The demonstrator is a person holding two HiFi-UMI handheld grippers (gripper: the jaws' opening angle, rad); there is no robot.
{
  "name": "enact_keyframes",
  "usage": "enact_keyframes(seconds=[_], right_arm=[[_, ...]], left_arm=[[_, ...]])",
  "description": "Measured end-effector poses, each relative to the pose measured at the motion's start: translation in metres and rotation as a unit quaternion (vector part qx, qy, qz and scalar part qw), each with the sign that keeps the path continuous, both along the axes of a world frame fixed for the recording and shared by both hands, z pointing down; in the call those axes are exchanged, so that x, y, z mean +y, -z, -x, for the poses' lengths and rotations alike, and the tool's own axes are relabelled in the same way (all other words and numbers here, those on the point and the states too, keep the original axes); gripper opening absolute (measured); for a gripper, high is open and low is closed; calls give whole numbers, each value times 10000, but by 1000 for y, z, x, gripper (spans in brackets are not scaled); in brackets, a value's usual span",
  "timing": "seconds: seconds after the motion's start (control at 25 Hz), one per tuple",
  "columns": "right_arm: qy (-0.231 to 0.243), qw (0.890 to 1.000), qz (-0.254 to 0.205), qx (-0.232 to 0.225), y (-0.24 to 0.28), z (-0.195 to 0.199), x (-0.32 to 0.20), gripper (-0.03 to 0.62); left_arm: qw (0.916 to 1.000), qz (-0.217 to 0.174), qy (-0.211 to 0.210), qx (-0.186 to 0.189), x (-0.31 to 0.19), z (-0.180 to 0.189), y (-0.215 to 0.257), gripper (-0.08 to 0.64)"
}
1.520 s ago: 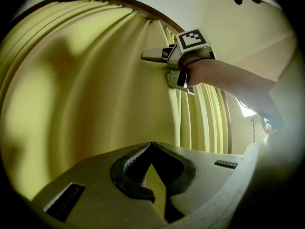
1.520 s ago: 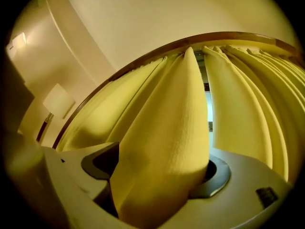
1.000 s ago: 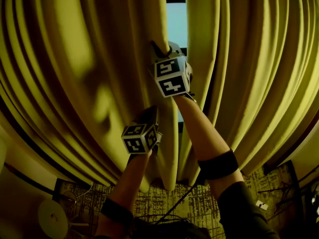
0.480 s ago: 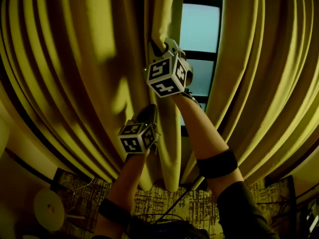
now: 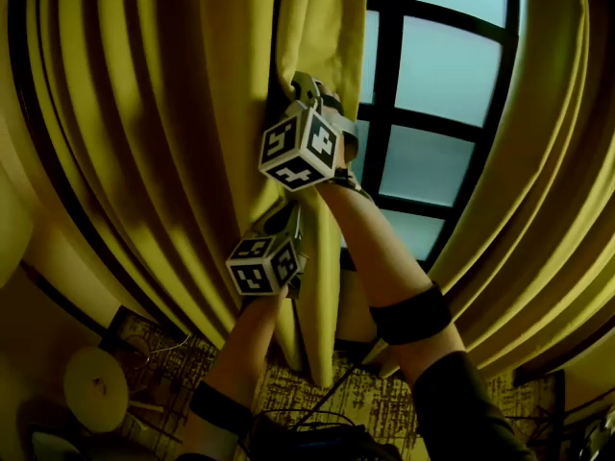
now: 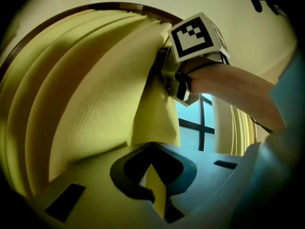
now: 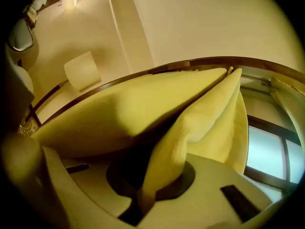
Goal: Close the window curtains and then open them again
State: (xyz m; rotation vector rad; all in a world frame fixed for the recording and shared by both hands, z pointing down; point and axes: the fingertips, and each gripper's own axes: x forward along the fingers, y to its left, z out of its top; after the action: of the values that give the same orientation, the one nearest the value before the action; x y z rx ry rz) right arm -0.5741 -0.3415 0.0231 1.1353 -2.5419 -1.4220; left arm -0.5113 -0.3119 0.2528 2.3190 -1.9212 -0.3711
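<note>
The left yellow curtain hangs in deep folds, its inner edge bunched where both grippers hold it. My right gripper is the higher one, shut on that edge; in the right gripper view a fold of the cloth runs down between its jaws. Just below, my left gripper is shut on the same edge, with a strip of fabric pinched between its jaws. The right gripper's marker cube shows above it there. The right curtain hangs apart, and the dark-framed window shows between the two.
A patterned carpet with a dark cable lies below my arms. A round pale object stands at the lower left. A wall lamp shade shows left of the curtain rail in the right gripper view.
Both grippers have moved left, drawing the left curtain's edge with them. The gap between the curtains has widened from a narrow slit to a broad stretch of window.
</note>
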Motion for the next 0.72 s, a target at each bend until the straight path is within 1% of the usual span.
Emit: enact_keyframes(seconds=[0.28,0.36,0.56,0.64,0.72], right_arm=[[170,9997,-196,19,18,95,24,18],[176,9994,-263,139,18,122,30,18],[263,9966,-439,647,2,199,50,20],[314,9960,-453,703,1,225,57,20],[322,9962,-445,674,3,242,59,20]], left_arm=[[9995,-7,297,120,20,95,3,0],[9993,2,340,152,24,121,3,0],[9989,23,433,181,32,173,1,0],[9988,40,444,183,37,192,0,0],[9989,62,439,165,42,210,-1,0]])
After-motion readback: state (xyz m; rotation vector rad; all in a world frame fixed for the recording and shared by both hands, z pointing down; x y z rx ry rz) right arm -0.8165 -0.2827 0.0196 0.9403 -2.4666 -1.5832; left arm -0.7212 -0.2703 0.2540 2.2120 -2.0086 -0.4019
